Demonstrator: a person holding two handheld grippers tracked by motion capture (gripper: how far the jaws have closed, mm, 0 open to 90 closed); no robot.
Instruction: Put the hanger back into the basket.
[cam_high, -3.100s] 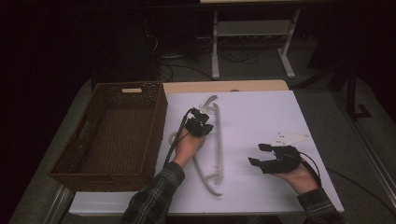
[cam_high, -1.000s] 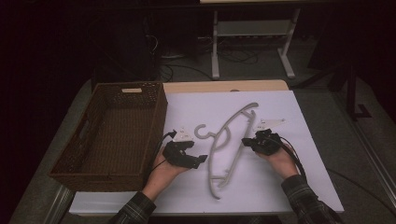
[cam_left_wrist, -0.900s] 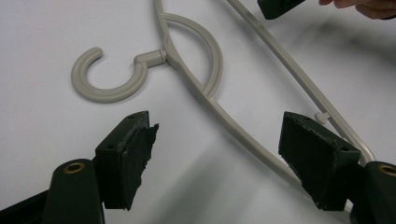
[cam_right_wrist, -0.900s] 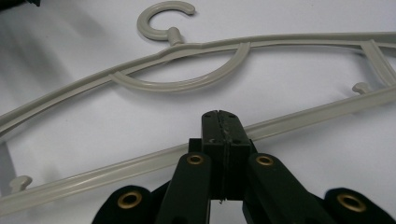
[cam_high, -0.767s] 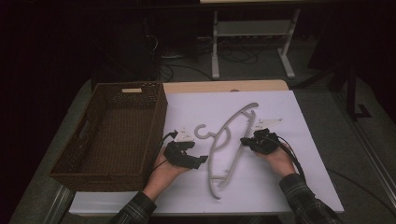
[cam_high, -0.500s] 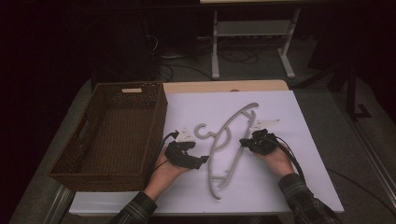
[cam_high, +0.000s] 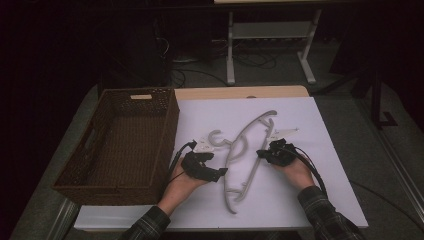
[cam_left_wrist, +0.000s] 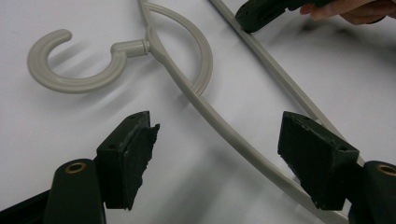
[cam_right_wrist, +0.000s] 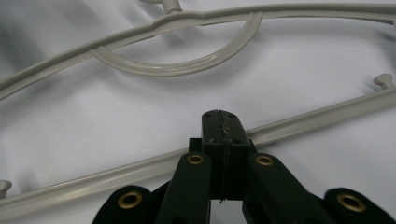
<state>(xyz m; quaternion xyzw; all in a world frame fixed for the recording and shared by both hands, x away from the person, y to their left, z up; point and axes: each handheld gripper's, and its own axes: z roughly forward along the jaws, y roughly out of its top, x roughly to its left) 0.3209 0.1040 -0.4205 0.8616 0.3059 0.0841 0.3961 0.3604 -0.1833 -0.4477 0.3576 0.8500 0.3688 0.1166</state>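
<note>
White tabletop (cam_high: 300, 195) carries the hanger (cam_high: 248, 150) beside a basket (cam_high: 120, 140). Right tool (cam_right_wrist: 223, 140) pinches its straight bar to steady it; left tool (cam_left_wrist: 229, 158) spreads over the curved arm, ready to grip.

Your sleeves (cam_high: 327, 220) are dark plaid. Both grippers (cam_left_wrist: 219, 154) (cam_right_wrist: 223, 140) are black, with brass-ringed holes at the jaw bases and a black cable (cam_high: 312, 167) trailing toward six o'clock.
</note>
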